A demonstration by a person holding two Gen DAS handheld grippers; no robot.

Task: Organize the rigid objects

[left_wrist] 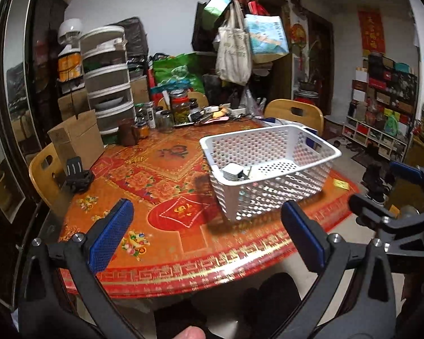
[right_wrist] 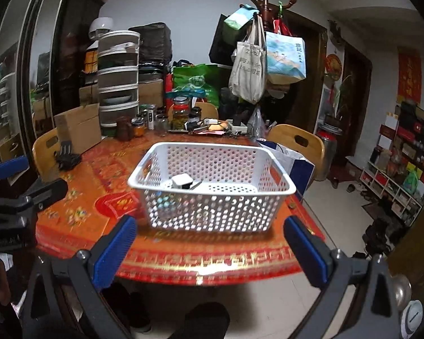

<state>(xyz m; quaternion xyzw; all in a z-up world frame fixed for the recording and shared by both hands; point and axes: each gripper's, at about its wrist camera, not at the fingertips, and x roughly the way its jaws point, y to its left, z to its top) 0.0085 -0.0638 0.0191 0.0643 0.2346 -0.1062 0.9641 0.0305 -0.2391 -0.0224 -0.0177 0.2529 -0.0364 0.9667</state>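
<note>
With a few small items inside the white perforated basket [right_wrist: 212,186], we hold both the left gripper [left_wrist: 206,243] and the right gripper [right_wrist: 212,251] wide open and empty, near it, so sorting looks nearly done.

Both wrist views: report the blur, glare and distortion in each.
Left wrist: white basket and table edge smeared by motion blur, room lines bowed by the fisheye, corners black. Right wrist: basket front holes blurred, glare streak on the table's near rim, same curved distortion.

The basket [right_wrist: 212,195] is white with a perforated dot pattern, the worktop [left_wrist: 155,180] wears an orange-red cloth with floral motifs and a gold fret border, and both tongs [left_wrist: 206,237] [right_wrist: 212,251] carry blue textured pads on black frames.
</note>
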